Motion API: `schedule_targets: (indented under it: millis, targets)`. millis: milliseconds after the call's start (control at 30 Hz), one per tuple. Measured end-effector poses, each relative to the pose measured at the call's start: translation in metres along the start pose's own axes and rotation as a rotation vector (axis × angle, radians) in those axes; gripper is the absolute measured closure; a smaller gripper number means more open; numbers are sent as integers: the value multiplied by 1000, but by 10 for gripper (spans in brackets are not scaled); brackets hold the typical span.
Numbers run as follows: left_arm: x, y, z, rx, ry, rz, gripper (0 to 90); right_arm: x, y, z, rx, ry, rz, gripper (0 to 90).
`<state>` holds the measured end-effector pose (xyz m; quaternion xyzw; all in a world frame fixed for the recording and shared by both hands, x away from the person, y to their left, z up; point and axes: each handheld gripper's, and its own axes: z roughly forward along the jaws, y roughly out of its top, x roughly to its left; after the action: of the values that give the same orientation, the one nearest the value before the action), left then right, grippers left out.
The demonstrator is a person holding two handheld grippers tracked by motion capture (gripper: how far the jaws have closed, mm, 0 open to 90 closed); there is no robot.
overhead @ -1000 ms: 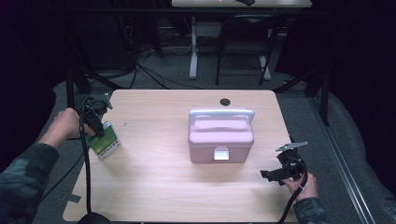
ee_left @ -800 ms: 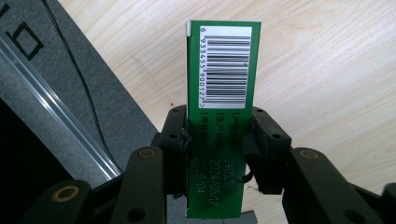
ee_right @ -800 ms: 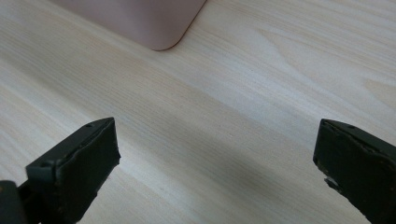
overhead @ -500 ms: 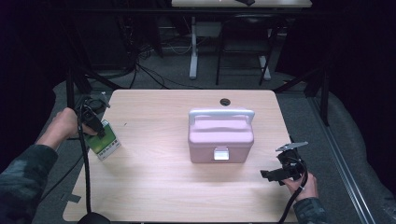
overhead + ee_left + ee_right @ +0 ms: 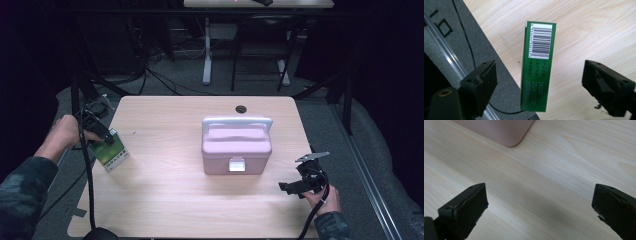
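My left gripper sits at the table's nine o'clock edge with the green box right by it, and over the last second that box has slid a little toward me and inward, off the very rim and onto the wood. In the left gripper view the jaws stand wide apart with the box between them, barcode face up, its near end hanging past the table edge over the dark floor mat; clear air shows on both sides, so I'm not gripping it right now. That reads to me as a release or a re-grip: the box is loose, either just set down or waiting to be clamped afresh. Over at five o'clock, my right gripper hasn't budged, jaws spread wide over bare wood, with a corner of the pink case at its twelve o'clock. The case stays shut in the middle of the table, handle up, latch facing me. My guess is the box is bound for that case, so next I'd need a firm pinch across its narrow sides before lifting, and the right hand would have to deal with the latch. The risk now is the overhanging end tipping the box off the edge.
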<state>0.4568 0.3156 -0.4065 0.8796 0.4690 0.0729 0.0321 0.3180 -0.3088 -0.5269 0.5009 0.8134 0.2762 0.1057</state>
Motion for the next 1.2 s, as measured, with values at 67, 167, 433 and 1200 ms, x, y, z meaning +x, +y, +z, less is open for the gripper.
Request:
schedule_targets:
  millis: [67, 167, 433, 1200]
  targets:
    - [-1, -1, -3, -15, 3, 2, 107, 0, 0, 0, 0, 1, 2, 0]
    - [-7, -4, -14, -53, 18, 6, 62, 1, 0, -1, -2, 0, 5, 0]
    - [-26, -11, -36, -161, 47, 35, 5, 2, 2, -2, -4, -5, -10, 0]
    - [-106, -2, -31, -351, -79, 172, 2, 17, 28, -39, -99, 73, -23, 0]
